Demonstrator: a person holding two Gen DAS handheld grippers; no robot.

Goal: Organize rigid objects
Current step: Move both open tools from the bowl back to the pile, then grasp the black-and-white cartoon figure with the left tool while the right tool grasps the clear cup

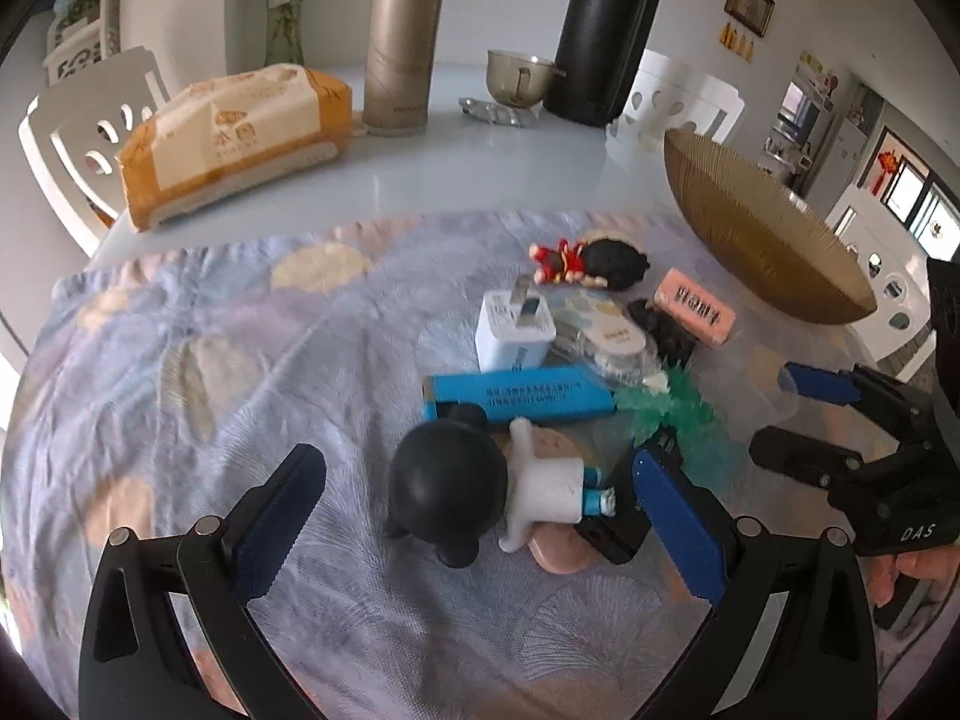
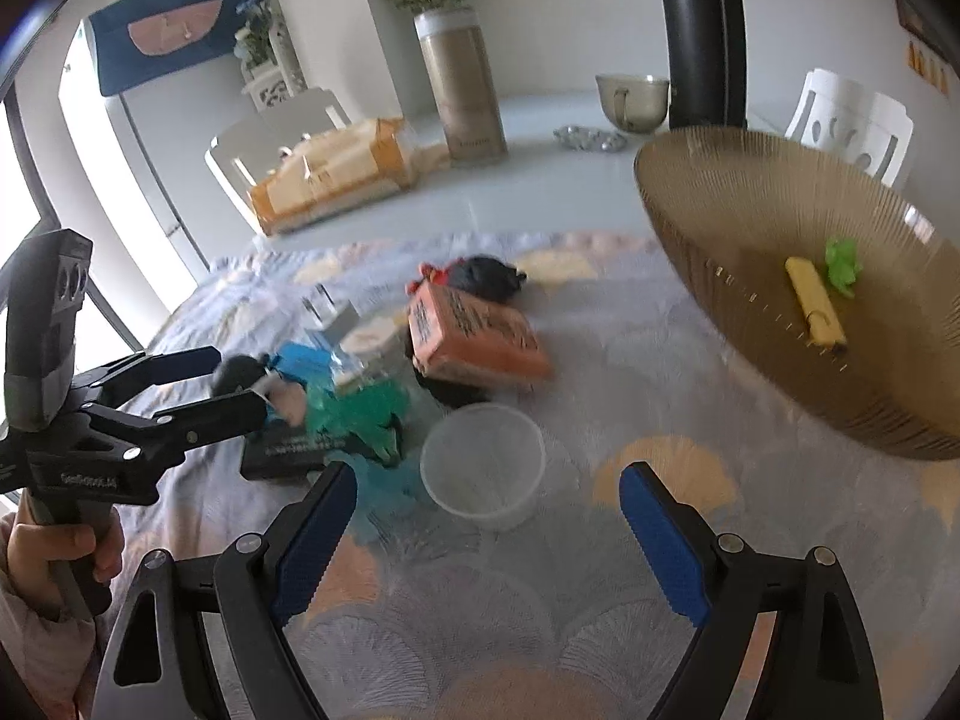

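A: Why is the left tool (image 1: 480, 516) sitting so low over the pile?

B: Its jaws are spread wide apart with the dark-headed figurine (image 1: 480, 495) lying between them on the patterned cloth (image 1: 198, 372), not yet pinched. I'd say it's lined up to take that one next.

A: And the right tool (image 2: 486, 534)?

B: Also spread wide and holding nothing. It hangs just short of the clear plastic cup (image 2: 483, 465), which stands upright on the cloth near the clutter.

A: Where does everything go?

B: Probably the ribbed brown bowl (image 2: 738, 192) at the right edge of the worktop. A yellow lighter (image 2: 815, 307) and a small green piece (image 2: 843, 264) already lie inside it.

A: What's left?

B: Most of it: the blue lighter (image 1: 519, 399), the white charger (image 1: 515, 331), the pink box (image 1: 695, 305) and the red-dressed doll (image 1: 591, 261) are heaped close together, several touching

A: So why start at the near edge?

B: The figurine lies clear on the near side, so the fingers can close without nudging the rest
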